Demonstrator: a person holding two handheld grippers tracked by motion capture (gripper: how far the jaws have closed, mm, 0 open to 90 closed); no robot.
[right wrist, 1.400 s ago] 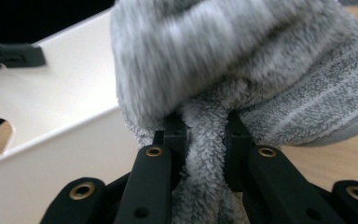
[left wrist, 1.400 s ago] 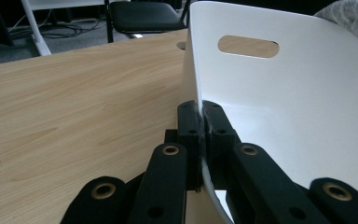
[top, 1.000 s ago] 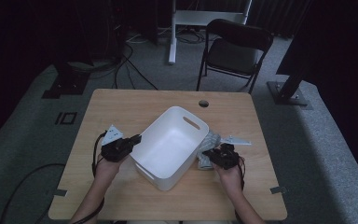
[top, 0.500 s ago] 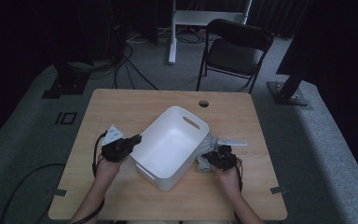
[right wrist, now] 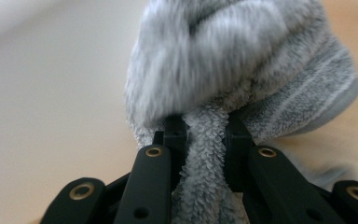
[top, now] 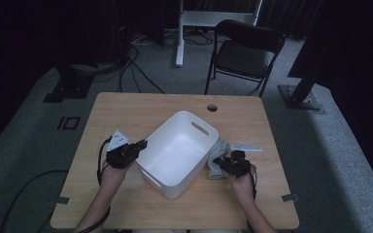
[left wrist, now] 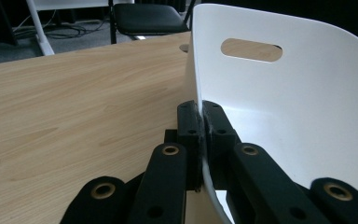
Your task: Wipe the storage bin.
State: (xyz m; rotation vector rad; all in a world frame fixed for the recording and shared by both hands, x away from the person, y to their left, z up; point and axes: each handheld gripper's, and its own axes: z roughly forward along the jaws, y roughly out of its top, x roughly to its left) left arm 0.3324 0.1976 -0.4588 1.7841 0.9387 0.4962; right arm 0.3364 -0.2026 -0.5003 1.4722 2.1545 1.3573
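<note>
Jaws of our left gripper (left wrist: 199, 135) clamp the rim of the white bin (top: 177, 150), which sits mid-table (top: 141, 109), turned at an angle. Our right gripper (right wrist: 205, 135) pinches a fold of grey towel (right wrist: 242, 70); we see it bunched on the wood just beside the bin's right wall.

I see the high view dim, with dark surroundings and a lit table (top: 126, 111). In the right gripper view, the towel (right wrist: 242, 70) is blurred (motion, it seems).
</note>
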